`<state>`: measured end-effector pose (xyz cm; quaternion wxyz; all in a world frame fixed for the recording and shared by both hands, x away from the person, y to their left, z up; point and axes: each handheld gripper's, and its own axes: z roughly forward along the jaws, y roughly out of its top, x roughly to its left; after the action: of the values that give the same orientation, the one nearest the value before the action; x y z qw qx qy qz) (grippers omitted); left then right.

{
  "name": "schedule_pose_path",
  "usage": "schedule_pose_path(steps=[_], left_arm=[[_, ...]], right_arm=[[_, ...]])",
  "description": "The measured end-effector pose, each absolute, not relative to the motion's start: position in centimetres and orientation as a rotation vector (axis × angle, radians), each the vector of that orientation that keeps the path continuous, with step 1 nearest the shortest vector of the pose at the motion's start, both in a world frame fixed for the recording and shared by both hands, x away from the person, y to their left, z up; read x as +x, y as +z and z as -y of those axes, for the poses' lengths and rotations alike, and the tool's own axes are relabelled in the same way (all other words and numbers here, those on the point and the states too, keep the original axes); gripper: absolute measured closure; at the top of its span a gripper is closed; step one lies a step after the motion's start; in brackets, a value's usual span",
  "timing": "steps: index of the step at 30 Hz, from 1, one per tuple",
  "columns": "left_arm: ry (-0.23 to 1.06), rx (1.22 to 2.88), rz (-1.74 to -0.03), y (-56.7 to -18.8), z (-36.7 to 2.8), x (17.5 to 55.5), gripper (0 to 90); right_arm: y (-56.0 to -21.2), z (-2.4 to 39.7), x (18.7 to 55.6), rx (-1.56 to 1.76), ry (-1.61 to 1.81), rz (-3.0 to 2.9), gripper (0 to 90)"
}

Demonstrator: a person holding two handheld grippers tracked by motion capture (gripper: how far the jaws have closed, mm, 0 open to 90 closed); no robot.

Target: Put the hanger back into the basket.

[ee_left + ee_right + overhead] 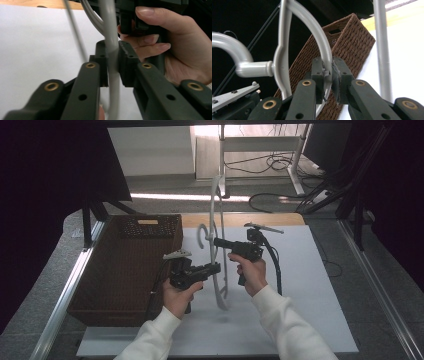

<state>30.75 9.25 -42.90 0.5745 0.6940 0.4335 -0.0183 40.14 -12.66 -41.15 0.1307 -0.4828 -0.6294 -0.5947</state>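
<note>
1. A grey plastic clothes hanger (216,245) is held upright in the air above the white worktop (300,310), just to the right of the brown woven basket (125,270). Its hook (202,234) points toward the basket side.
2. The left gripper (212,268) has its jaws clamped on the hanger. In the left gripper view the pads press from both sides on a round grey bar of the hanger (111,50), low on the frame.
3. The right gripper (218,241) is also clamped on the hanger. In the right gripper view its jaws pinch the curved shoulder of the hanger (322,40), close to the neck where the hook (229,46) joins.
4. Handling, as a judgement: the hanger looks light and fairly stiff, though a thin plastic frame like this will flex a little if the two grips pull or twist against each other. The smooth round bar is likely slippery, so it could turn between the pads.
5. The best places to hold appear to be those in use: one grip near the neck, which steadies the hook, and one lower down the frame, which stops it swinging.
6. Taking it by the hook alone would probably let it spin, and a hard squeeze on the thin lower bar risks bending it.
7. The basket stands open at its top, near the hanger but apart from it.
</note>
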Motion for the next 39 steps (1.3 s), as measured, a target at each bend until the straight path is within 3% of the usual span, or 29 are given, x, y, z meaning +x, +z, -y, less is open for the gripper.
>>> schedule_pose_path(steps=[11,18,23,39], left_arm=[[-0.089,1.608,-0.989,-42.7,-10.2,31.0,81.4],[-0.12,1.571,-0.994,-42.5,-11.3,31.2,81.5],[-0.13,1.572,-0.983,-42.1,-12.0,31.1,81.4],[-0.121,1.649,-0.944,-39.8,-14.1,29.8,81.5]], right_arm=[[-41.3,12.7,40.1,-1.389,-1.712,1.853,75.5],[-40.7,13.7,39.8,-1.371,-1.739,1.919,54.8],[-39.7,15.4,38.7,-1.333,-1.78,2.024,45.1],[-41.8,20.5,35.7,-1.282,-1.607,2.412,35.4]])
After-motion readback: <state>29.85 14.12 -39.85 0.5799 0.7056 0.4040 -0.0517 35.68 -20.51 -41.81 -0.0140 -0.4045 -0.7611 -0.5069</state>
